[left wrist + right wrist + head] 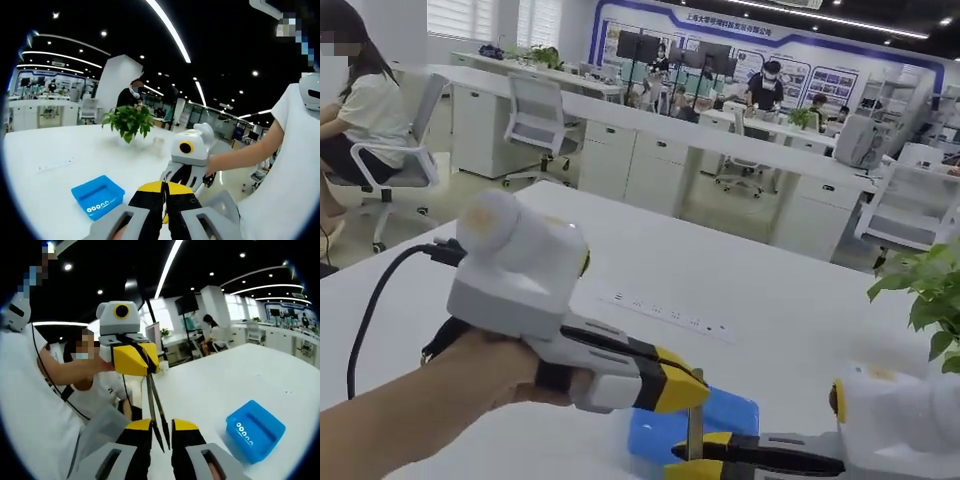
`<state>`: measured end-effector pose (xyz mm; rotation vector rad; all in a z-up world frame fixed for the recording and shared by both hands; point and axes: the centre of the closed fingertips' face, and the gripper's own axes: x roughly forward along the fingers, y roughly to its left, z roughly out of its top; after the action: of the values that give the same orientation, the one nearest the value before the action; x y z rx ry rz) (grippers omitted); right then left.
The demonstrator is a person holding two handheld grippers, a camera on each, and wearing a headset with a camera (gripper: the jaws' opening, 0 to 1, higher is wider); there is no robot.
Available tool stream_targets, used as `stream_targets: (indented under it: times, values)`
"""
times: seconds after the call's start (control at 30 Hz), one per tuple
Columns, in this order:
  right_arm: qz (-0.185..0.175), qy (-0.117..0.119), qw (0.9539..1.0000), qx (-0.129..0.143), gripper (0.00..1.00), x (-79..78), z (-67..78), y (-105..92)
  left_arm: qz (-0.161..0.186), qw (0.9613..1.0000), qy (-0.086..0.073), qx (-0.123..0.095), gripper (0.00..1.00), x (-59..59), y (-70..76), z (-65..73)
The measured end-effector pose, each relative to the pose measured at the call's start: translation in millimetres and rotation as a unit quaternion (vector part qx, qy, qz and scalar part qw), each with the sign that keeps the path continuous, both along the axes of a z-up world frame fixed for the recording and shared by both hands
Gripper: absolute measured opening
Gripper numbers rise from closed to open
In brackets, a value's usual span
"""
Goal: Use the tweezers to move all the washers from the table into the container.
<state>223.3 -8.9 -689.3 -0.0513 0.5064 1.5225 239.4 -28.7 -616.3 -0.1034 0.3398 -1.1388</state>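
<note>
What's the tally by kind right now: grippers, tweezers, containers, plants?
Grippers: 2 (left gripper, right gripper)
Tweezers: 1
Blue container: 1
Plant: 1
Total: 5
Washers in the container: too small to count.

The tabletop (770, 290) is smooth and white with a soft sheen. The container (730, 412) on its near side is glossy blue plastic. The tweezers (156, 410) are thin bare metal, dull grey. The left gripper (690, 390) and right gripper (161, 426) have matt white and grey plastic housings and smooth yellow and black plastic jaws. At the left, a black cable (378, 288) looks rubbery and matt.
</note>
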Motion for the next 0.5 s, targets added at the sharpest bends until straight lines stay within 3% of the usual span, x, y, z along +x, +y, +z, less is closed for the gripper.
stream_targets:
  times: [0.13, 0.2, 0.23, 0.27, 0.33, 0.4, 0.5]
  values:
    - [0.014, 0.012, 0.9998, -0.003, 0.09, -4.1, -7.9, -2.1, -0.017, 0.9994, -0.004, 0.030, 0.00, -4.5, -2.2, -7.6]
    - [0.009, 0.005, 0.9995, -0.028, 0.08, -0.6, -18.1, -7.6, -0.018, 0.9976, -0.015, 0.066, 0.00, -4.7, -0.1, -19.5]
    - [0.008, -0.016, 0.9987, -0.047, 0.08, 3.3, -24.8, -11.8, -0.009, 0.9965, -0.022, 0.081, 0.00, -2.3, 1.7, -24.4]
    - [0.010, -0.030, 0.9981, -0.053, 0.08, 4.9, -27.4, -13.1, -0.014, 0.9969, -0.016, 0.076, 0.00, -4.6, -1.7, -28.2]
    - [0.013, -0.034, 0.9958, -0.084, 0.07, 4.7, -37.5, -18.6, -0.011, 0.9963, -0.010, 0.085, 0.00, -3.8, -1.6, -37.2]
    - [0.022, -0.047, 0.9920, -0.116, 0.08, 7.7, -50.0, -24.3, -0.017, 0.9940, -0.002, 0.109, 0.00, -5.0, -1.6, -51.7]
    - [0.037, -0.075, 0.9858, -0.145, 0.07, 8.4, -62.4, -29.5, -0.031, 0.9875, -0.005, 0.155, 0.00, -6.6, -2.7, -72.3]
